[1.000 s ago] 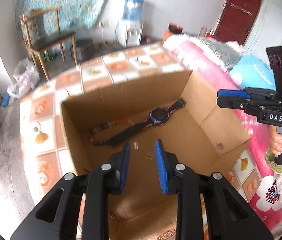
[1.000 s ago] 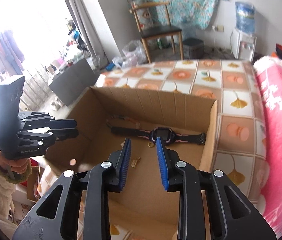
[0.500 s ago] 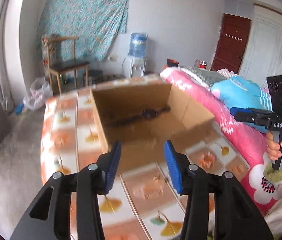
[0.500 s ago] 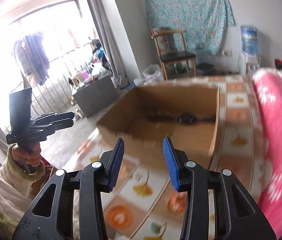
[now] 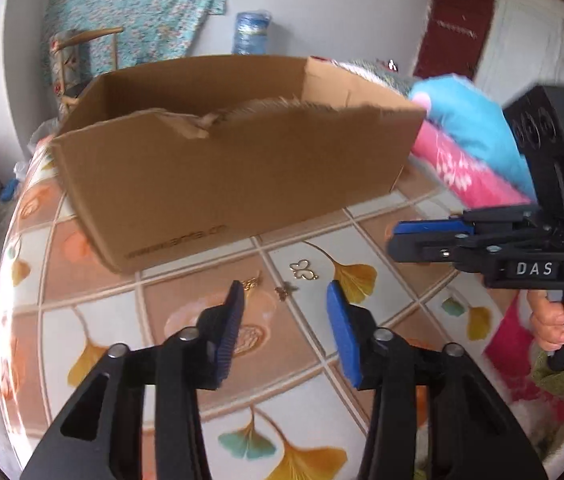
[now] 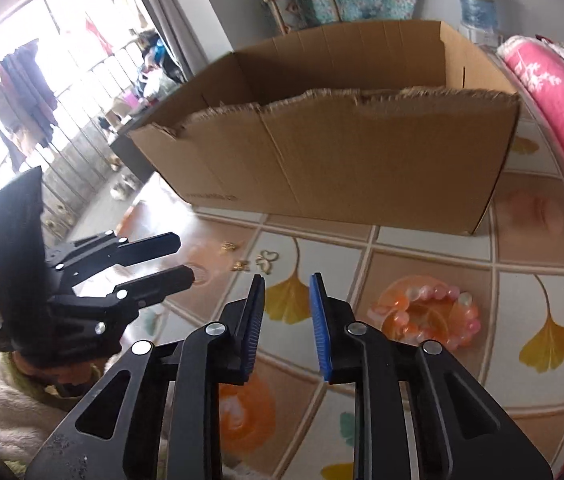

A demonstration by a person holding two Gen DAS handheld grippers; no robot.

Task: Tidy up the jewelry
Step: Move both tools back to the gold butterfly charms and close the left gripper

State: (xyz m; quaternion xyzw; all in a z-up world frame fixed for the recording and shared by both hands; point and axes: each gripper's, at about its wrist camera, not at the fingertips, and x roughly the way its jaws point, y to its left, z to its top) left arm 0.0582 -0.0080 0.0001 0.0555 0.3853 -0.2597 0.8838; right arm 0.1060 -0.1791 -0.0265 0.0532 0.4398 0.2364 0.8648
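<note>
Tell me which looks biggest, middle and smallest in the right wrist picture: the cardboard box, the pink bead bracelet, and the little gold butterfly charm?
1. cardboard box, by far the biggest.
2. pink bead bracelet, medium; it lies nearer the camera, which makes it look a bit bigger.
3. gold butterfly charm, smallest, just an outline on the cloth.

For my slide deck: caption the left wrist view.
Open left gripper hovers over gold charms before the box, right gripper alongside.
</note>
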